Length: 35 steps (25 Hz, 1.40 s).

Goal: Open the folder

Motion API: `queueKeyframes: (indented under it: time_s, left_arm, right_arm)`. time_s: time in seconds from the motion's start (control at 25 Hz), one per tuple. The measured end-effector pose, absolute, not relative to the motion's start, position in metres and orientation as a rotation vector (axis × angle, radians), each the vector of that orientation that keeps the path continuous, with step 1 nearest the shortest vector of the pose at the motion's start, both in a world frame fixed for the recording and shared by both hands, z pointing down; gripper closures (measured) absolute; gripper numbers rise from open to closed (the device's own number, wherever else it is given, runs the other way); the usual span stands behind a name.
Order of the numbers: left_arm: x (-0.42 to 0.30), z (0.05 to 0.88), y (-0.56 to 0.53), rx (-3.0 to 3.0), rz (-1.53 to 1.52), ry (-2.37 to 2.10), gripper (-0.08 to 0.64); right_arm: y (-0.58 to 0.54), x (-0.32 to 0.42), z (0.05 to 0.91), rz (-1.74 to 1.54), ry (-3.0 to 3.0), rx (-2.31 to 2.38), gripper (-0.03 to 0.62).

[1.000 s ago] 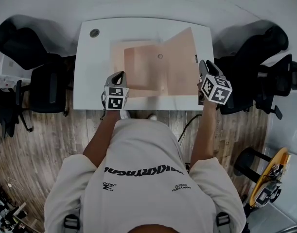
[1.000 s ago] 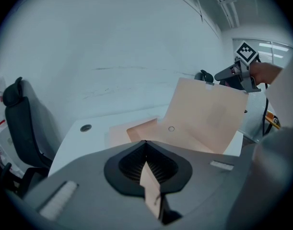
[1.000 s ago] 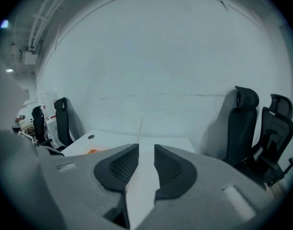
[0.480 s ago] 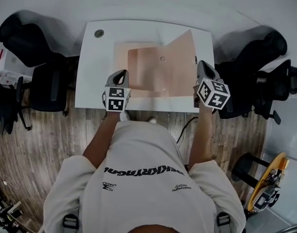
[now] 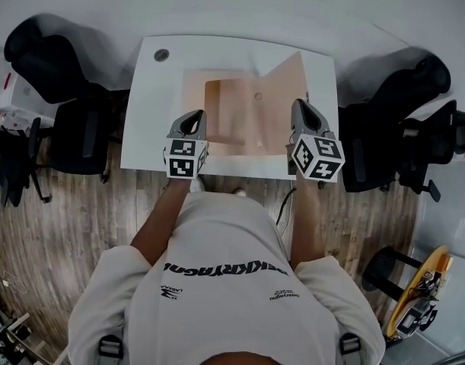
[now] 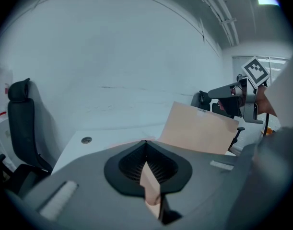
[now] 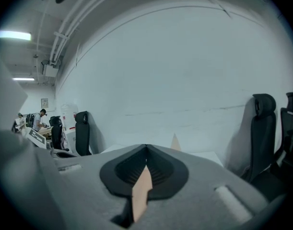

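A pale tan paper folder (image 5: pixel 243 109) is lying half open on the middle of the white rectangular bench (image 5: pixel 152 128). Its leaf toward the bench's right end is standing up off the bench top, while the rest is lying flat. The left gripper (image 5: pixel 197 115) is reaching in over the bench's near edge. Its fingers (image 6: pixel 132 164) are pressing together on a thin tan edge of the folder, which is showing as a sliver wedged between them in the left gripper view. The right gripper (image 5: pixel 299 105) is hanging above the bench's near right part, and its fingers (image 7: pixel 160 169) are likewise clamping shut on a tan strip of the folder. A small grey round grommet (image 5: pixel 161 54) is sitting at the bench's far left corner. Black office chairs (image 5: pixel 72 128) are standing off both ends of the bench, on the wood-plank floor (image 5: pixel 65 226).
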State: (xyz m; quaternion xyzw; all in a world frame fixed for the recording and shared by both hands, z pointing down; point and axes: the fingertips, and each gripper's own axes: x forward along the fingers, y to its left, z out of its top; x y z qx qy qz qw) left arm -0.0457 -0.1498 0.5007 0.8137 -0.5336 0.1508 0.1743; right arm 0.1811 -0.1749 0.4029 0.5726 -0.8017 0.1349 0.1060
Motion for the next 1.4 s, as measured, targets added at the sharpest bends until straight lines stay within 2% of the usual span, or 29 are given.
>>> queueKeyframes:
  time_s: [0.64, 1.4]
  left_arm:
    - [-0.037, 0.460, -0.145, 2.362, 0.316, -1.541, 0.563]
    - [-0.024, 0.467, -0.129, 2.397, 0.310, -1.543, 0.563]
  right_arm:
    - [-0.152, 0.126, 0.416, 0.294, -2.470, 1.687, 0.591]
    - [-0.131, 0.080, 0.465, 0.401, -2.537, 1.522, 0.592]
